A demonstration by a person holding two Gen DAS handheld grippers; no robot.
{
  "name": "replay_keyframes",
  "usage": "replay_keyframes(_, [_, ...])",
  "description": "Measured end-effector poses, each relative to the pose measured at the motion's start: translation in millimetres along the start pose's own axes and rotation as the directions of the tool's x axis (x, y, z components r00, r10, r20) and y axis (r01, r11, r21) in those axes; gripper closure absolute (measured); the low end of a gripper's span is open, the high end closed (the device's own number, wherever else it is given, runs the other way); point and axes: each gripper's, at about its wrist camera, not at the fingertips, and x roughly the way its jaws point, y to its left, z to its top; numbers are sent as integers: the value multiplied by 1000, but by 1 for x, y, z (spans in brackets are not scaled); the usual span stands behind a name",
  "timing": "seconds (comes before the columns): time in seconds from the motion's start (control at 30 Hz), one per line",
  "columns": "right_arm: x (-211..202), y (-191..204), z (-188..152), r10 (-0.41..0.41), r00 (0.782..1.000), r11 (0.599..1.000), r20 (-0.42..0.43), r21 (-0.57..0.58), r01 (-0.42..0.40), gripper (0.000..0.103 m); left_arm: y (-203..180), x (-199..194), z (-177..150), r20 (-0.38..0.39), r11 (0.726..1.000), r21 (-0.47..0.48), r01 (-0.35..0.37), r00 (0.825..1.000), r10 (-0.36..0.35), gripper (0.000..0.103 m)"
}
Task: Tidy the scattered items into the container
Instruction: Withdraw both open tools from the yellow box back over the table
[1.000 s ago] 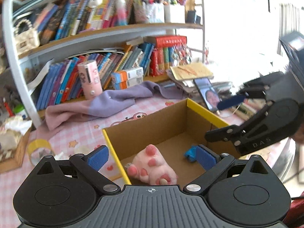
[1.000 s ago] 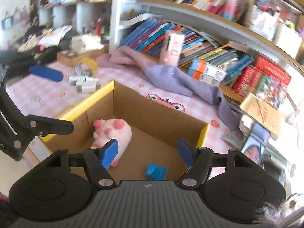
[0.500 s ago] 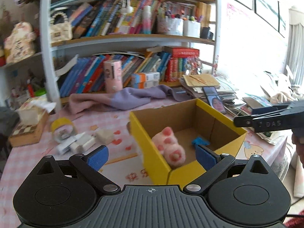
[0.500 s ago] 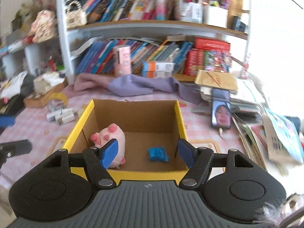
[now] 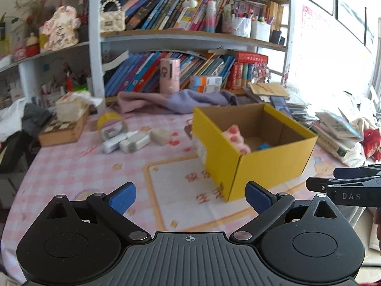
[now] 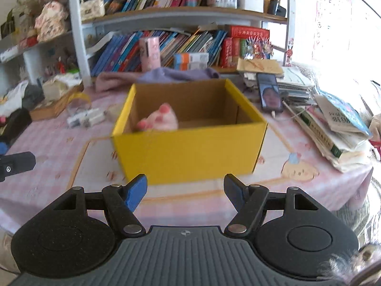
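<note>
A yellow cardboard box [image 5: 269, 166] [image 6: 190, 152] stands on the pink checked table. Inside it lie a pink plush paw [image 5: 235, 135] [image 6: 162, 119] and a small blue item [image 5: 263, 146]. Loose on the table left of the box are a yellow tape roll [image 5: 112, 124], white chargers [image 5: 126, 143] [image 6: 83, 119] and a beige eraser-like block [image 5: 160, 135]. My left gripper [image 5: 190, 195] is open and empty, low over the table in front of the box. My right gripper [image 6: 185, 190] is open and empty, in front of the box's near wall; it also shows in the left wrist view [image 5: 345, 186].
A purple cloth [image 5: 176, 100] lies behind the box under the bookshelf. A phone [image 6: 270, 95] and stacked books [image 6: 333, 128] lie to the right. A wooden box with tissues [image 5: 64, 124] sits at the left. The table's edge runs near both grippers.
Both grippers have pulled back and down from above the box to the table's near side. The box now looks farther away; its contents have not moved.
</note>
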Motion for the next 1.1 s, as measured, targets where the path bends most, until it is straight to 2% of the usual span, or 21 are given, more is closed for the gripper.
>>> replay_keyframes(0.23, [-8,43,-16,50,999,997,-6,-59,-50,33,18,-14,-32,-38,998,-44,-53,998,51,3])
replay_keyframes(0.63, [-4,105,-23,163,985,973,-54,-157,-169,33,63,-43,-58,-74,979,-124,-161,985,153,3])
replay_keyframes(1.1, [-4,141,-27,226,970,937,-90,-251,-242,34,81,-50,-67,-86,967,-162,-196,979,184,3])
